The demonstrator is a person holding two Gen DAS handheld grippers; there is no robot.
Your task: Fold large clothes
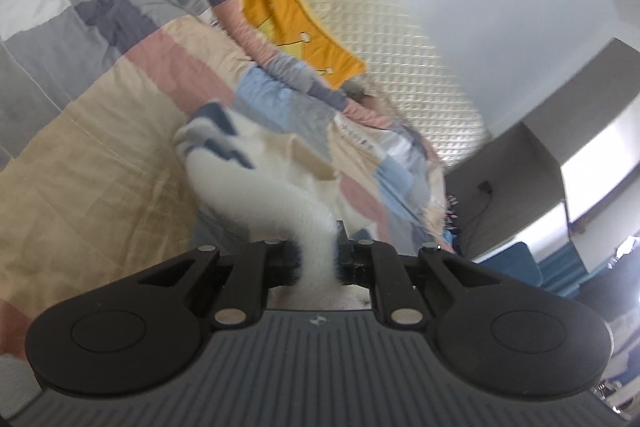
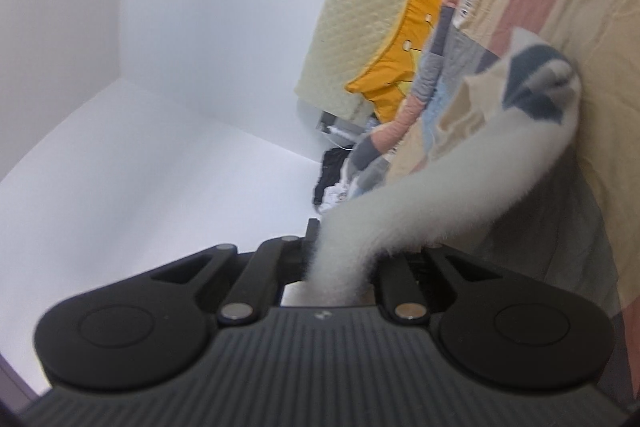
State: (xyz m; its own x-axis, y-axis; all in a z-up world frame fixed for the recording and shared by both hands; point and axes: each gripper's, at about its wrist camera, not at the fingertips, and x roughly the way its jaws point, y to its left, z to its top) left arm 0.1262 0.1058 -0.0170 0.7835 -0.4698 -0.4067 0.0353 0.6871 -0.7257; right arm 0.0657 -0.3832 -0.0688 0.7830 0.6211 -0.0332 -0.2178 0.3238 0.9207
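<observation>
A fuzzy white garment [image 1: 256,187] with grey and dark blue patches stretches off the bed. My left gripper [image 1: 316,259] is shut on one white end of it, and the cloth runs up and away from the jaws toward the quilt. In the right wrist view the same white garment [image 2: 460,187] curves from the jaws up to its patterned end [image 2: 536,83]. My right gripper [image 2: 340,259] is shut on the other white end. The cloth hides the fingertips of both grippers.
A patchwork quilt [image 1: 120,99] in beige, pink, grey and blue covers the bed. A yellow cushion [image 1: 288,15] lies on the cream quilted mattress [image 1: 380,7] behind it. White walls [image 2: 160,27] and a dark clothes pile [image 2: 336,167] lie beyond.
</observation>
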